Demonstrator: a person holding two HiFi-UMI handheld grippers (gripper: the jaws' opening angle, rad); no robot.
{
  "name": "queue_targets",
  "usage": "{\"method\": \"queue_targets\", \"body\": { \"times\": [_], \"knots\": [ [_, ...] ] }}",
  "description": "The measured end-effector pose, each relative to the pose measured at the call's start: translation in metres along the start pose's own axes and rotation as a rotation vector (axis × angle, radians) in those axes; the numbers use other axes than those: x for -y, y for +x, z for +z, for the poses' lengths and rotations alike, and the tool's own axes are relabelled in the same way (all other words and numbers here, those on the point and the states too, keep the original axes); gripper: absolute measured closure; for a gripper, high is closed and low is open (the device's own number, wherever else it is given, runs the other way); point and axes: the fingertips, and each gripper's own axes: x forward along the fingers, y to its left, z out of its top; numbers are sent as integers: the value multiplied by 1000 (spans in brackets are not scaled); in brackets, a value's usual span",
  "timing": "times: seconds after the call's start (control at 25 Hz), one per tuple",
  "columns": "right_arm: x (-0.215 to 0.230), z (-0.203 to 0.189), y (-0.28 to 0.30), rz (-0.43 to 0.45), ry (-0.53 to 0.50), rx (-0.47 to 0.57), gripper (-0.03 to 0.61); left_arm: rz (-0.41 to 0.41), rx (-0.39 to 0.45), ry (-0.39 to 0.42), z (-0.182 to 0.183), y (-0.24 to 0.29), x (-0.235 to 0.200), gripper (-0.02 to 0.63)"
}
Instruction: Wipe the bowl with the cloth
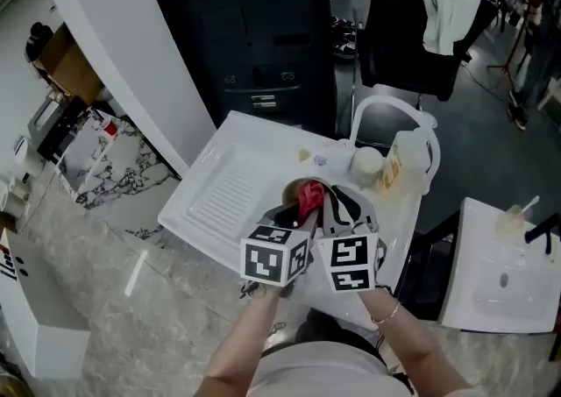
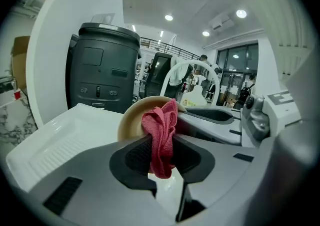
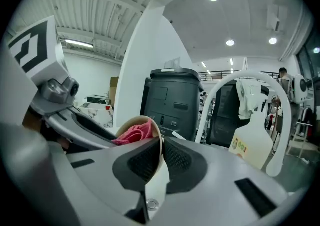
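A tan bowl (image 1: 292,187) is held up on its side over the white sink top (image 1: 219,198). My right gripper (image 3: 158,162) is shut on the bowl's rim (image 3: 159,167), with the wall pinched between its pads. My left gripper (image 2: 161,157) is shut on a red cloth (image 2: 160,132), whose bunched end presses into the mouth of the bowl (image 2: 131,120). In the head view the cloth (image 1: 308,198) shows between the two marker cubes, with the left gripper (image 1: 296,213) and the right gripper (image 1: 340,209) close together. The cloth (image 3: 134,132) fills the bowl's hollow in the right gripper view.
A ribbed drainboard (image 1: 226,192) lies to the left. A white cup (image 1: 366,161) and a spray bottle (image 1: 396,164) stand behind the bowl under a white arched tap (image 1: 394,106). A black bin (image 1: 254,45) stands beyond the sink, and a slanted white pillar (image 1: 123,36) to its left.
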Motion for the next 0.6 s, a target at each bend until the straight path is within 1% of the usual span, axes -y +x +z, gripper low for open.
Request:
{"method": "queue_targets", "body": {
  "times": [0.16, 0.32, 0.52, 0.6],
  "knots": [
    [9, -8, 2, -20, 17, -16, 558, 26, 0, -4, -4, -4, -8, 503],
    [9, -14, 6, -24, 28, -24, 561, 44, 13, -11, -3, -13, -14, 503],
    [5, -15, 11, -21, 30, -28, 561, 63, 64, -34, 3, -34, -21, 502],
    [6, -15, 12, -19, 36, -27, 561, 50, 83, -47, 6, -41, -19, 503]
  ]
}}
